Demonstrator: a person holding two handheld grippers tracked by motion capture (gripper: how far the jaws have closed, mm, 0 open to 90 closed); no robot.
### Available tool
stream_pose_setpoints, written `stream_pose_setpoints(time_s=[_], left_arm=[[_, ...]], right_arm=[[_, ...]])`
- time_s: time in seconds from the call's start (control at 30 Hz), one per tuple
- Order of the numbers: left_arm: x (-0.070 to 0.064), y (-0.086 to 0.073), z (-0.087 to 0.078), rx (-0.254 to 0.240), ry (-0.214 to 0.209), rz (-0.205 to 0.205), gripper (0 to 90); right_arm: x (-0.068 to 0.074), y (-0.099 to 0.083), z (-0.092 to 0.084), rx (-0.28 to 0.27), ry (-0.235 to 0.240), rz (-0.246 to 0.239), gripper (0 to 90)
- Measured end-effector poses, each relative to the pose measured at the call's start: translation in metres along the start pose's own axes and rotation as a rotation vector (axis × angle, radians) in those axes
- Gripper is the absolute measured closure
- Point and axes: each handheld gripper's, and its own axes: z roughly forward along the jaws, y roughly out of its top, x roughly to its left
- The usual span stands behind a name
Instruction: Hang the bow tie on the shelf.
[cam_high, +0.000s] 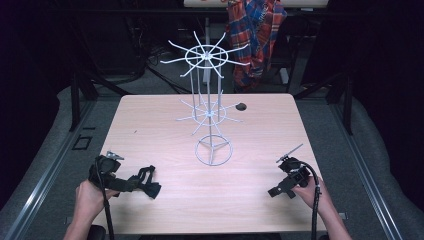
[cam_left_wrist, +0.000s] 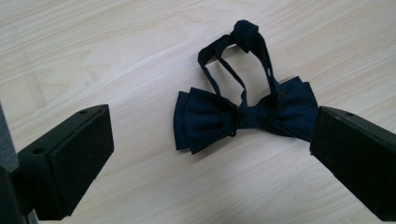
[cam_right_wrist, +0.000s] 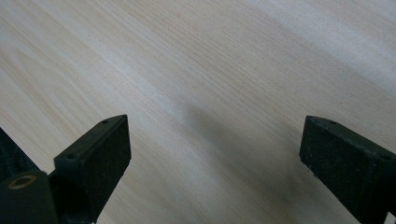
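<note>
At the left of the high view, the left gripper (cam_high: 131, 183) lay low over the near part of the wooden table (cam_high: 150, 120), held in the person's left hand (cam_high: 90, 197). Its jaws stood wide apart, and in the left gripper view they framed a dark navy bow tie (cam_left_wrist: 243, 116) that lay flat on the wood. The tie's right wing ran just beside the right-hand jaw, possibly touching it, though the angle left that unclear; the left wing sat well clear of the other jaw. The tie's strap (cam_left_wrist: 233, 56) looped away from the bow and ended in a small knot.

Near the middle of the table stood a white wire rack (cam_high: 210, 100), upright on a ring base, with two tiers of spokes fanning out from its post. A small dark hole (cam_high: 241, 106) marked the tabletop just beyond it.

At the right, the right gripper (cam_high: 280, 189) rested near the table's near edge in the person's right hand (cam_high: 312, 192). Its jaws were spread wide with nothing between them except bare wood.
</note>
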Motion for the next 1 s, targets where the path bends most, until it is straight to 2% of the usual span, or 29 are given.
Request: stream_pose_setpoints(time_s=[0.03,0.1,0.17,0.2,0.33,0.37,0.43,0.53,0.57,0.7,0.77,0.87,1.0], left_arm=[[-0.002,0.001,0.001,-0.002,0.001,0.007,0.0],[-0.006,0.003,0.002,0.000,0.001,0.018,0.0],[-0.011,0.005,0.003,0.002,-0.008,0.027,0.0],[-0.013,0.006,0.004,0.003,-0.013,0.033,0.0],[-0.020,0.011,0.009,0.016,-0.018,0.059,0.0],[-0.021,0.012,0.010,0.021,-0.020,0.061,0.0],[-0.022,0.014,0.013,0.030,-0.020,0.063,0.0],[-0.023,0.015,0.015,0.047,-0.022,0.068,0.0],[-0.023,0.016,0.016,0.054,-0.021,0.066,0.0],[-0.022,0.017,0.020,0.066,-0.016,0.071,0.0],[-0.023,0.018,0.021,0.069,-0.015,0.066,0.0],[-0.027,0.020,0.022,0.067,-0.020,0.080,0.0],[-0.030,0.022,0.023,0.066,-0.022,0.093,0.0]], right_arm=[[0.001,0.000,0.001,-0.011,-0.002,0.011,8.6],[-0.001,0.001,0.000,0.017,0.001,-0.013,8.6],[0.003,0.000,0.003,-0.026,0.015,0.026,8.6],[0.002,0.001,0.001,0.000,0.011,0.006,8.6],[0.001,0.000,0.001,0.012,0.005,-0.001,8.6],[0.002,-0.001,0.002,-0.006,-0.005,0.015,8.6],[0.000,-0.001,0.000,0.024,-0.002,-0.011,8.6],[0.000,-0.002,0.000,0.016,0.001,-0.003,8.7],[0.001,-0.003,0.001,0.004,0.005,0.015,8.7],[0.002,-0.004,0.001,0.010,0.008,0.011,8.9],[0.001,-0.004,0.001,0.027,-0.013,-0.003,8.9],[0.002,-0.004,0.001,0.015,0.001,0.005,8.9],[0.001,-0.005,-0.001,0.036,-0.019,-0.007,8.9]])
